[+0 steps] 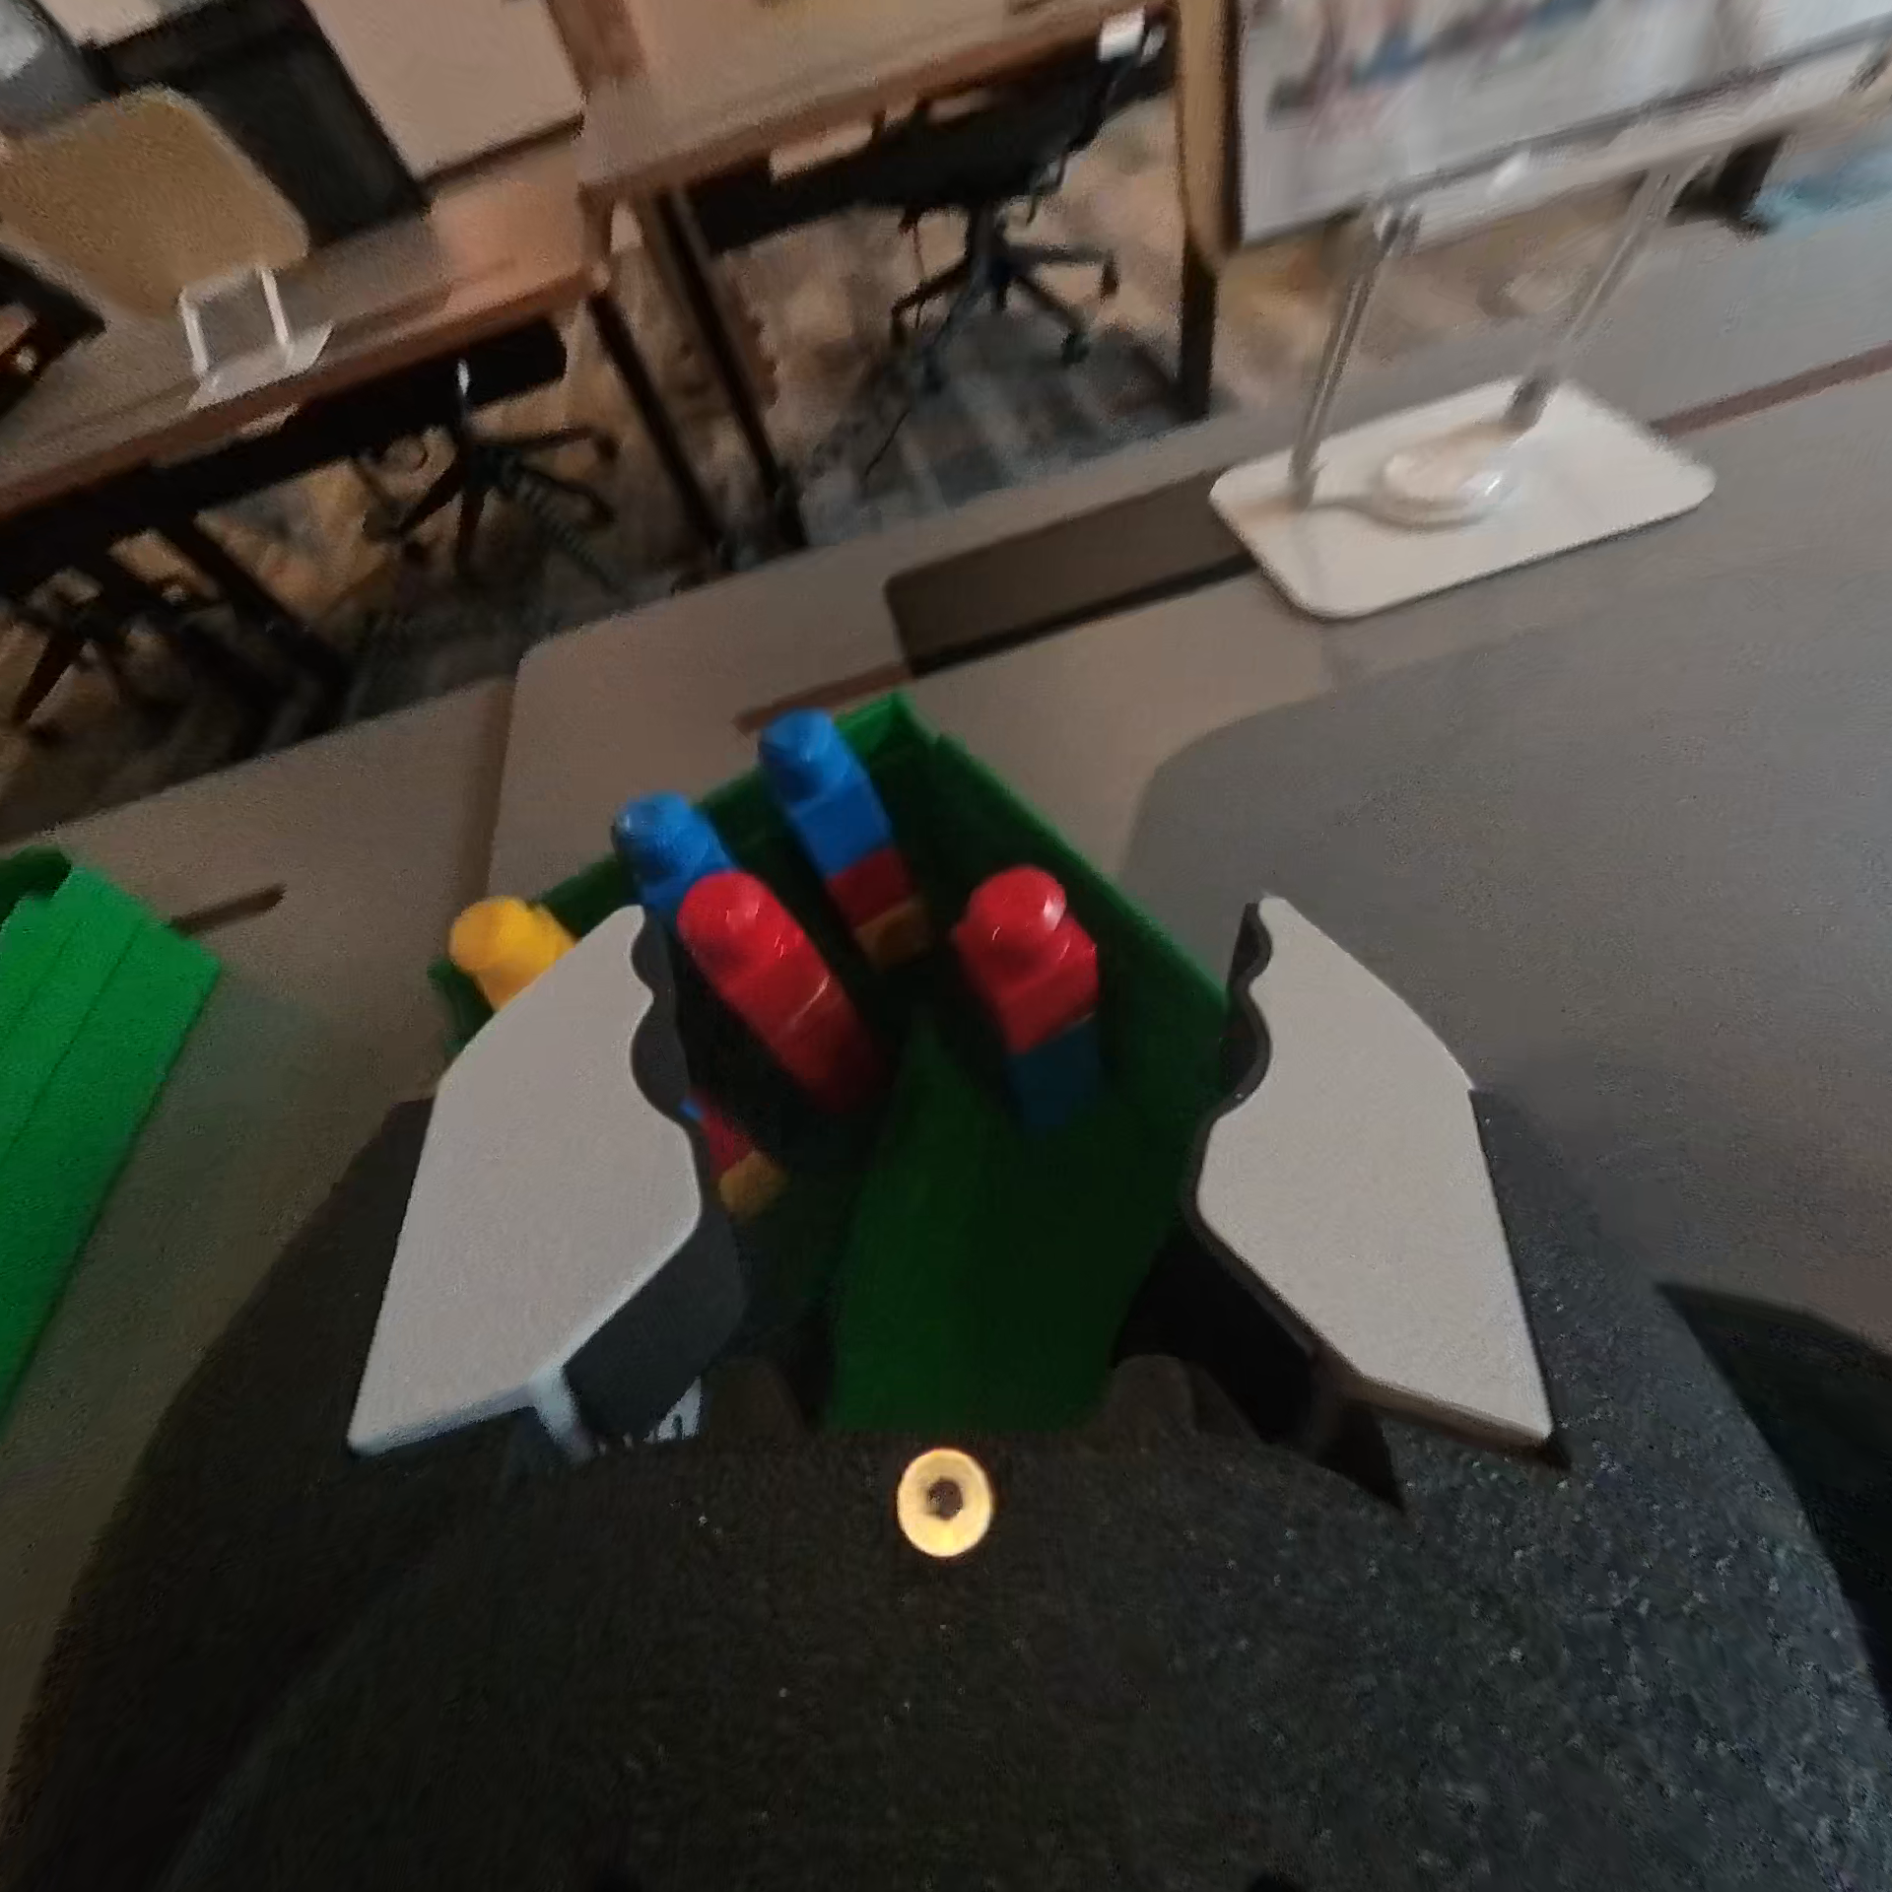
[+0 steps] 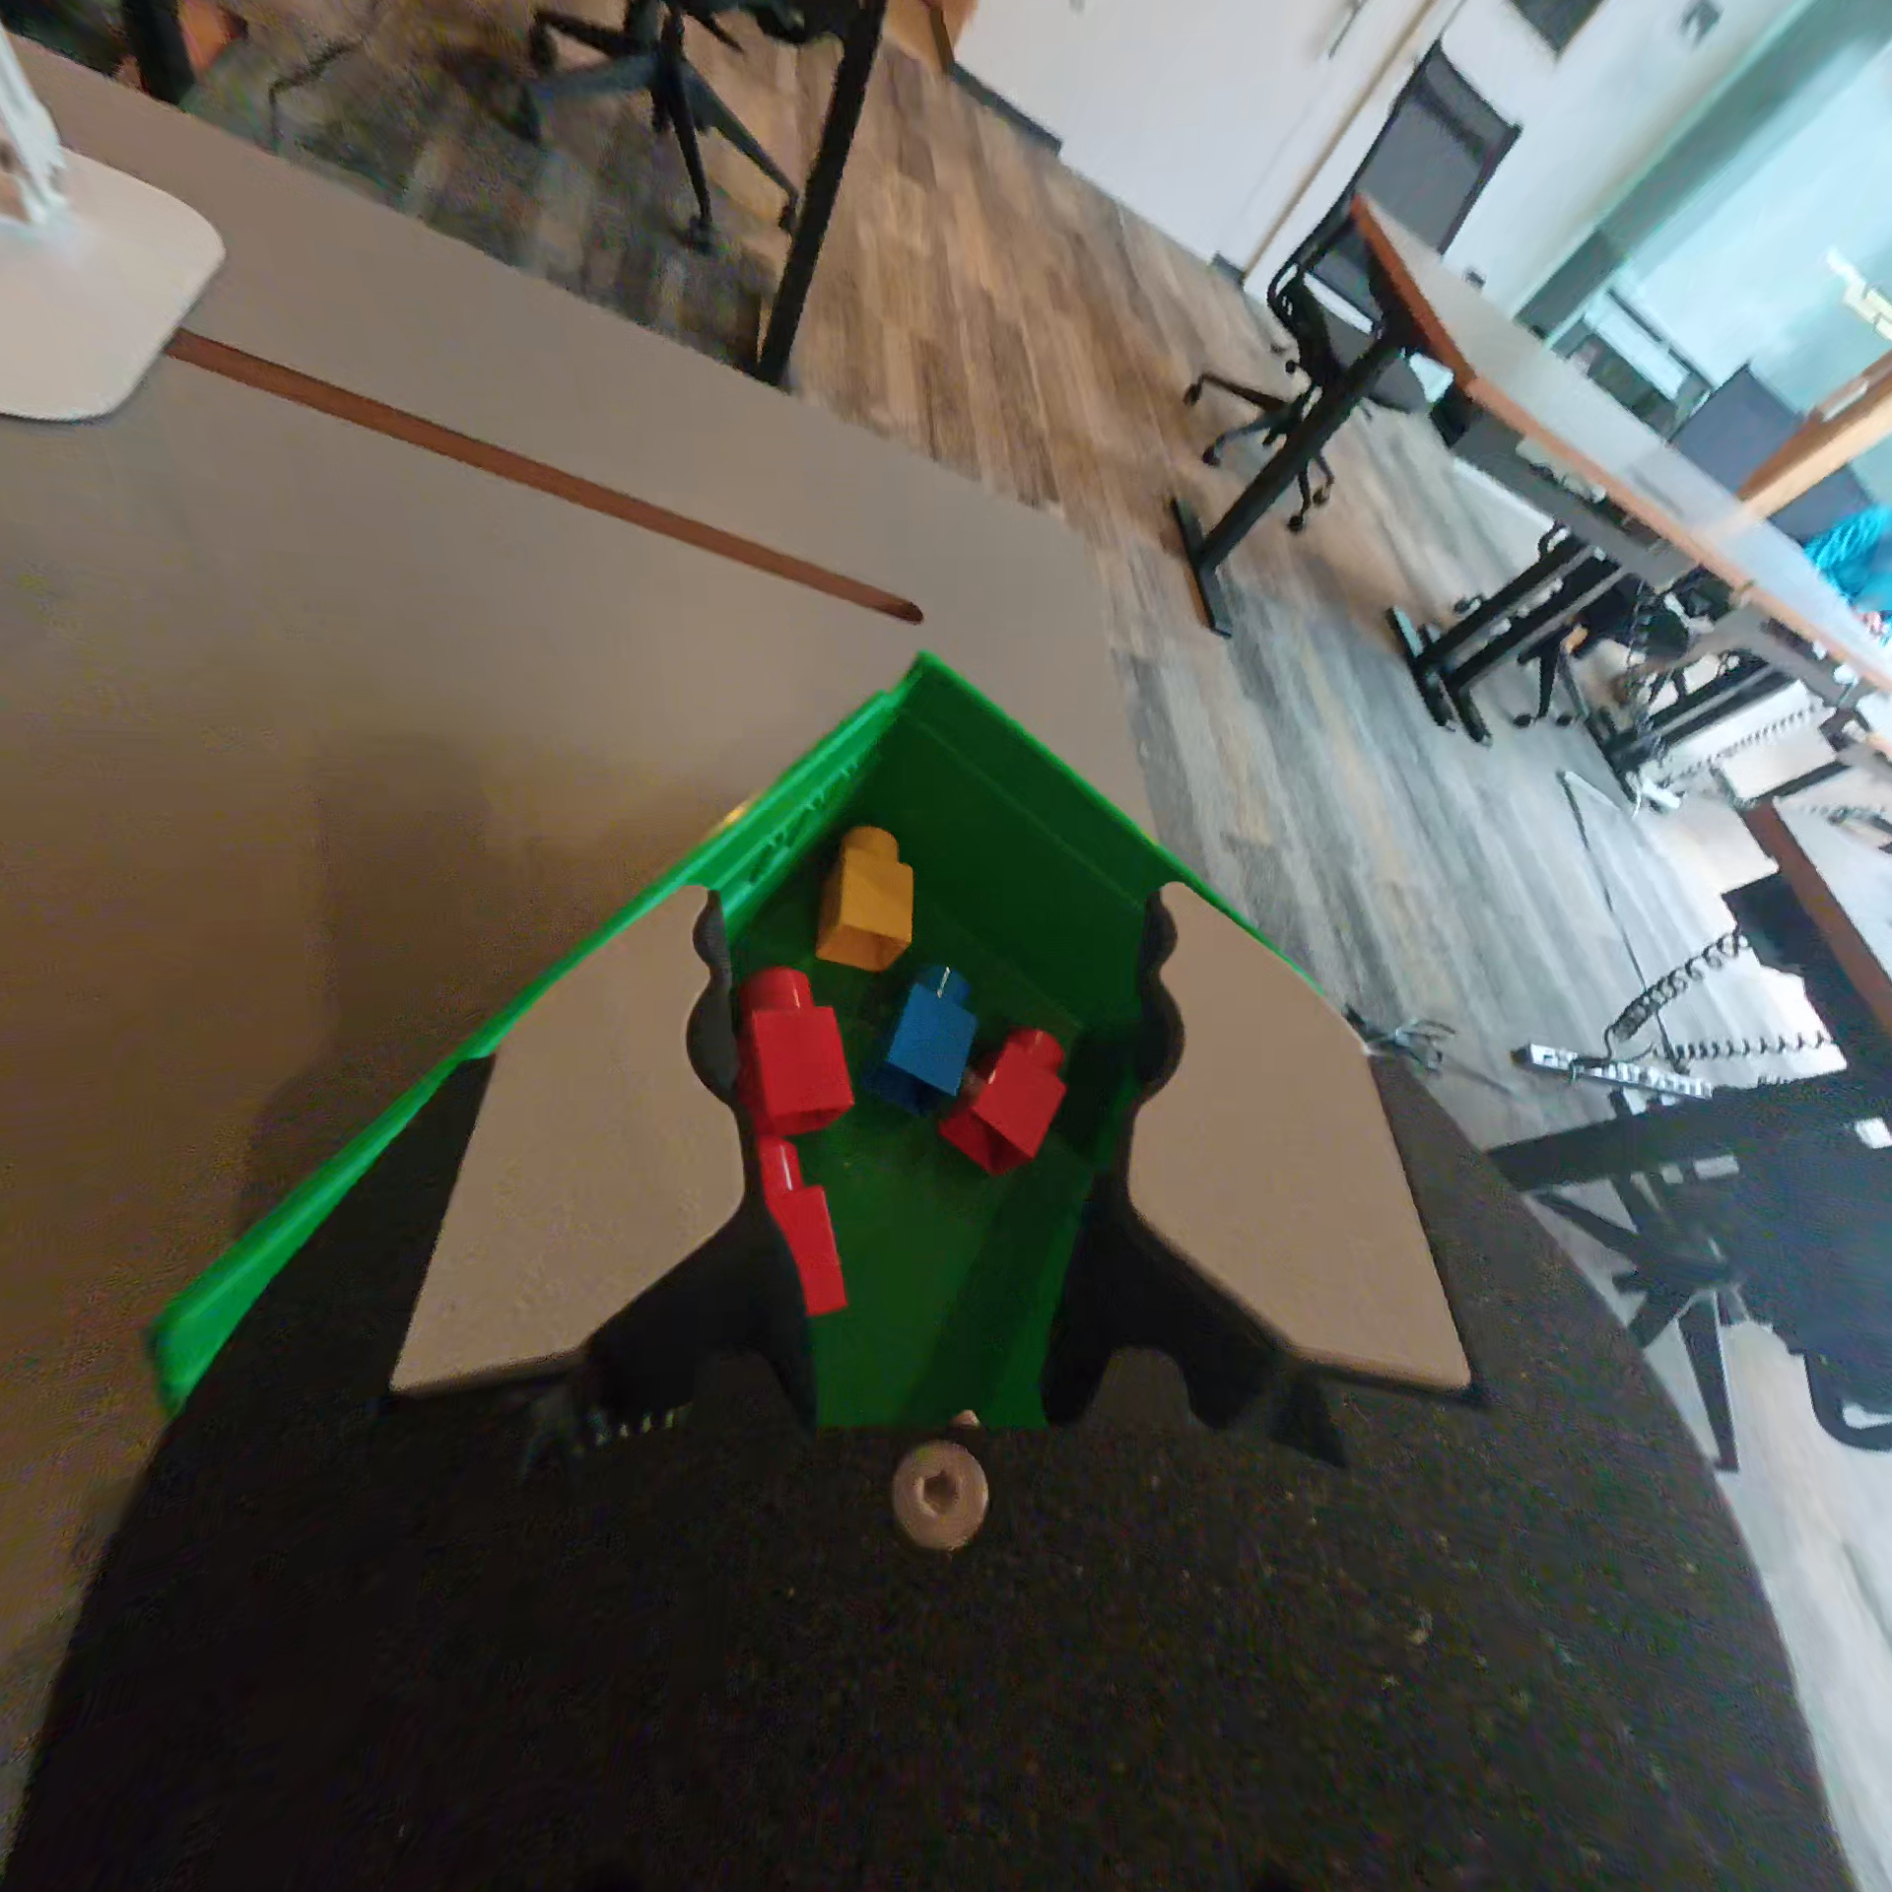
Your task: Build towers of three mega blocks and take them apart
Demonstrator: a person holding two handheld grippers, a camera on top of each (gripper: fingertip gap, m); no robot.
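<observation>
Both grippers hover over green bins on the grey worktop [image 1: 1536, 870], fingers spread wide and holding nothing. Under the left gripper [image 1: 947, 1008], a green bin [image 1: 1147, 983] near the worktop's far edge holds upright block towers: a red-topped tower [image 1: 1029, 983], a blue-topped tower [image 1: 834, 809]. Beneath the right gripper [image 2: 932, 1014], another green bin [image 2: 1024, 819] holds loose blocks: a yellow block [image 2: 865, 901], a blue block [image 2: 927, 1039], red blocks [image 2: 793, 1055]
</observation>
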